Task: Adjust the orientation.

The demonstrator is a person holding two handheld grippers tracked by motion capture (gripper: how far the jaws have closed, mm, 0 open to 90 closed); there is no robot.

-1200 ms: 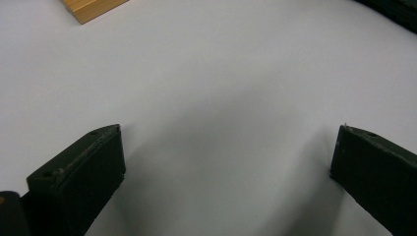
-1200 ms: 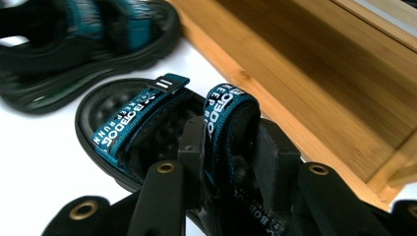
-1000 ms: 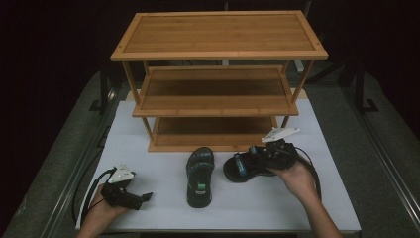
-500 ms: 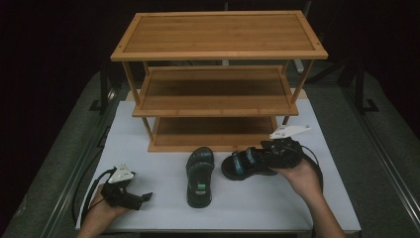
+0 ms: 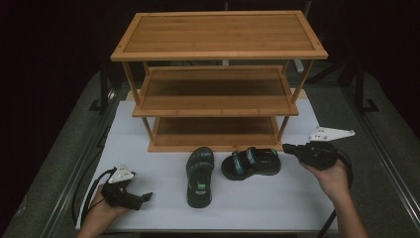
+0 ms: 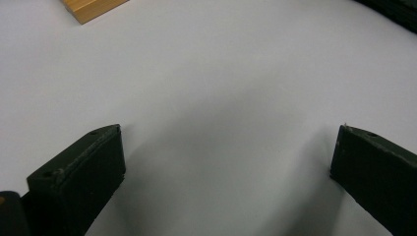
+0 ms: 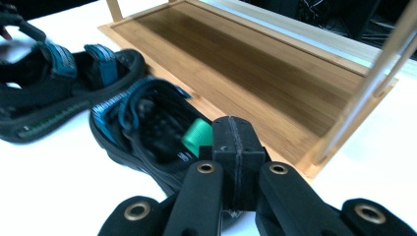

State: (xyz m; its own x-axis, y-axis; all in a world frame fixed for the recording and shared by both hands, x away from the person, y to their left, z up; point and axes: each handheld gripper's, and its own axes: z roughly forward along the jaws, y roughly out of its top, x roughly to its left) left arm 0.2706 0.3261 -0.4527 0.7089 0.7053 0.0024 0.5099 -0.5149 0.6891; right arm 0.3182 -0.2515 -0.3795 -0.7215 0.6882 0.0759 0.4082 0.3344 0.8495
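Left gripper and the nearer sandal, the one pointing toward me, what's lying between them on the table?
Nothing: in the high view only bare white table separates the left gripper from the nearer sandal.

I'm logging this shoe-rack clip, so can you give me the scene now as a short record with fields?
surface: white table
rack: three-tier wooden rack, shelves bare
left sandal: on the table, lengthwise toward the rack
right sandal: on the table, crosswise before the rack
left gripper: low over the table, jaws open, nothing between them
right gripper: jaws shut on nothing, just right of the right sandal, apart from it
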